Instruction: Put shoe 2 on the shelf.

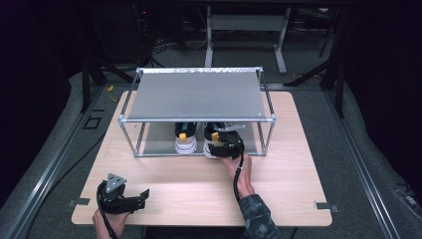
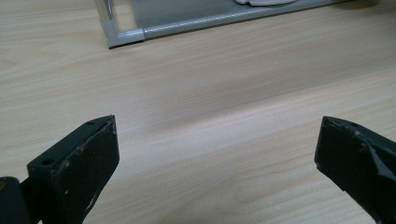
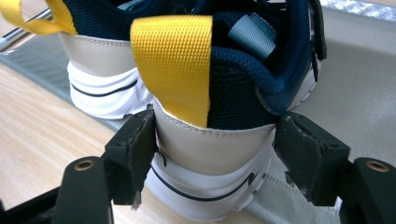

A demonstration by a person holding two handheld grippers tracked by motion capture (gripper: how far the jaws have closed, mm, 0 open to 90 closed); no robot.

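Two navy and white sneakers with yellow heel tabs stand side by side on the lower shelf of a metal rack (image 1: 196, 94), heels toward me. My right gripper (image 1: 216, 147) is at the heel of the right sneaker (image 1: 213, 133). In the right gripper view the heel of this sneaker (image 3: 219, 93) sits between the jaws of the right gripper (image 3: 215, 149). The left pad is at its side, the right pad stands a sliver off, and neither squeezes it. The left sneaker (image 1: 185, 140) (image 3: 102, 70) stands free. My left gripper (image 1: 143, 195) (image 2: 217, 154) hovers open over the table's front left, holding nothing.
The rack's tube frame (image 2: 187, 25) and grey lower shelf (image 3: 355, 84) border the shoes. Its top shelf overhangs them. The light wooden table (image 1: 278, 189) stretches in front of the rack. Dark floor, cables and stand legs lie beyond the table.
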